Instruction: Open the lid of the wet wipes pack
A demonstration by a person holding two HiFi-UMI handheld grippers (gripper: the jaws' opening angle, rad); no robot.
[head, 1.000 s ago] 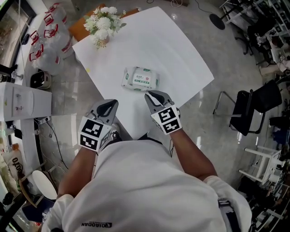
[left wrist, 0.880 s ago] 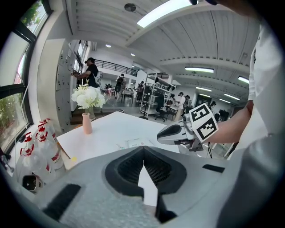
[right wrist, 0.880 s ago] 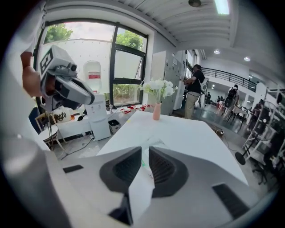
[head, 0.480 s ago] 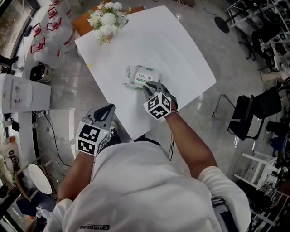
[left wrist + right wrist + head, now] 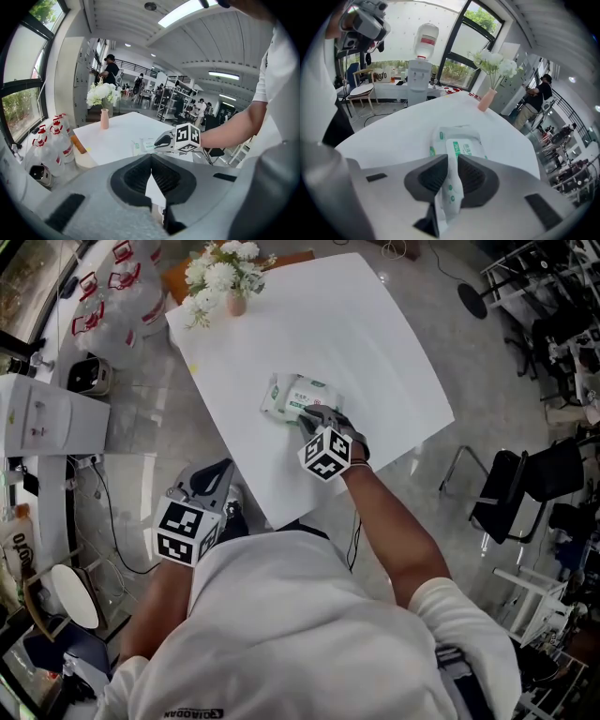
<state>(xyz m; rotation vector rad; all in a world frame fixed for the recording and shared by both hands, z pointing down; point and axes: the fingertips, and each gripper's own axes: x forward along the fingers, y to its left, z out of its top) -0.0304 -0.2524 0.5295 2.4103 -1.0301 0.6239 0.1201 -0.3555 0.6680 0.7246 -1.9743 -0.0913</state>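
The white and green wet wipes pack lies flat near the middle of the white table. My right gripper reaches it from the near side and is shut on the pack's near end. In the right gripper view the crinkled edge of the pack stands pinched between the jaws of the right gripper. My left gripper hangs off the table's near-left edge, shut and empty. In the left gripper view the left gripper has its tips touching, with the pack and the right gripper beyond.
A pink vase of white flowers stands at the table's far left corner. Bagged bottles and a white water dispenser are on the floor to the left. A black chair stands to the right.
My right gripper moved forward from the table's near edge to the pack and shut on its near end. The left gripper stayed low at the left, drifting slightly back.
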